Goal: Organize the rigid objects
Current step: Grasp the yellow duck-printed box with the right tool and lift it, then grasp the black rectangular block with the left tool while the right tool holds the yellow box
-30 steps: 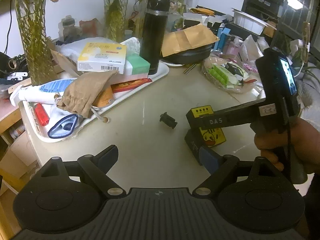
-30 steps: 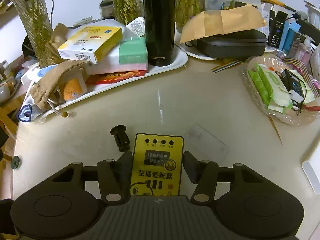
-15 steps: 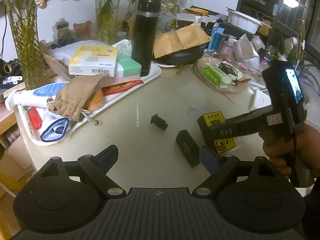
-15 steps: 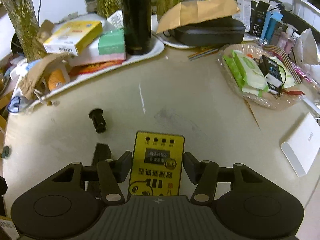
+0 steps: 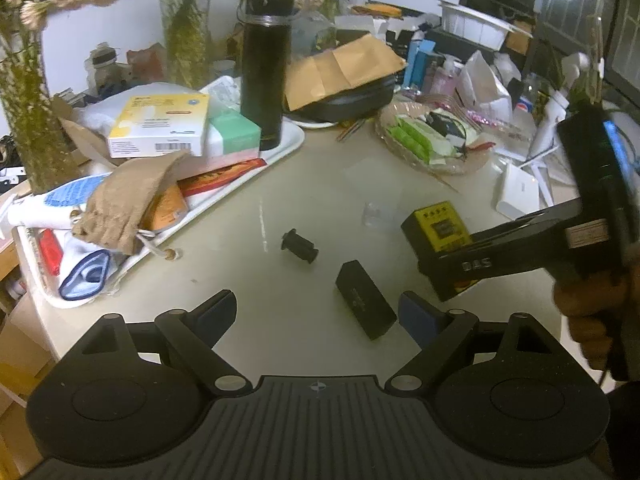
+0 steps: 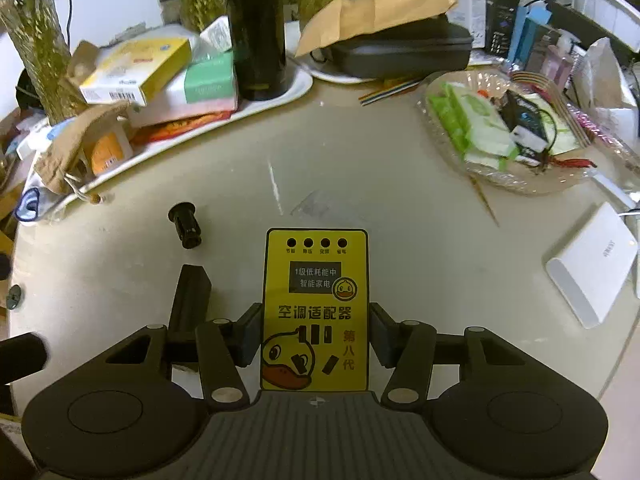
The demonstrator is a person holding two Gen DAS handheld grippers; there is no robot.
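Observation:
My right gripper [image 6: 316, 332] has a yellow adapter box [image 6: 316, 280] with a duck print between its pads; the jaws are closing and both pads press its sides. In the left wrist view the same yellow box [image 5: 438, 226] hangs above the table, with a hand on the right gripper's handle. A black rectangular block [image 5: 364, 304] lies flat on the table beside my left gripper's right finger. A small black plug [image 5: 300, 246] lies farther out. My left gripper [image 5: 316, 310] is open over bare tabletop with nothing between its fingers.
A white tray [image 5: 292, 148] at the left holds boxes, a brown pouch and a tall black flask [image 5: 266, 68]. A clear dish [image 5: 432, 144] of packets and a white power bank [image 5: 516, 196] lie at the right. Vases and clutter line the back.
The right gripper has carried the yellow box to the right, away from the black block, which now lies in full view. The left gripper has shifted slightly, still open.

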